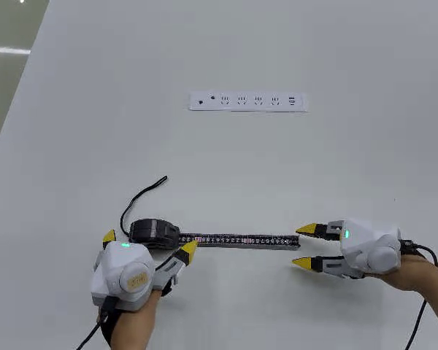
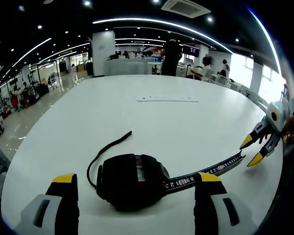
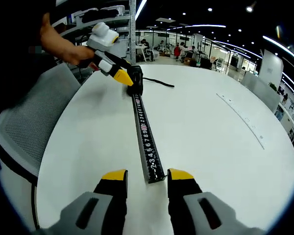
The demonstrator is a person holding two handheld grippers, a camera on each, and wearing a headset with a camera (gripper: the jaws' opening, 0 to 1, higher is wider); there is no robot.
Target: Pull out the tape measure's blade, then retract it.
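The black tape measure [image 1: 155, 233] lies on the white table [image 1: 226, 168], its blade [image 1: 237, 240] pulled out to the right and flat on the surface. My left gripper [image 1: 149, 244] is open, its yellow tips on either side of the case [image 2: 132, 181]. At the blade's free end my right gripper [image 1: 305, 246] is open too. In the right gripper view the blade tip [image 3: 154, 177] lies between my right gripper's [image 3: 147, 175] fingertips with a gap on each side. A black wrist cord [image 1: 139, 193] curls away behind the case.
A white power strip [image 1: 247, 101] lies flat farther back on the table. The table's left edge [image 1: 14, 109] runs diagonally beside the floor. Grey chairs [image 3: 24, 132] and people stand beyond the table in the gripper views.
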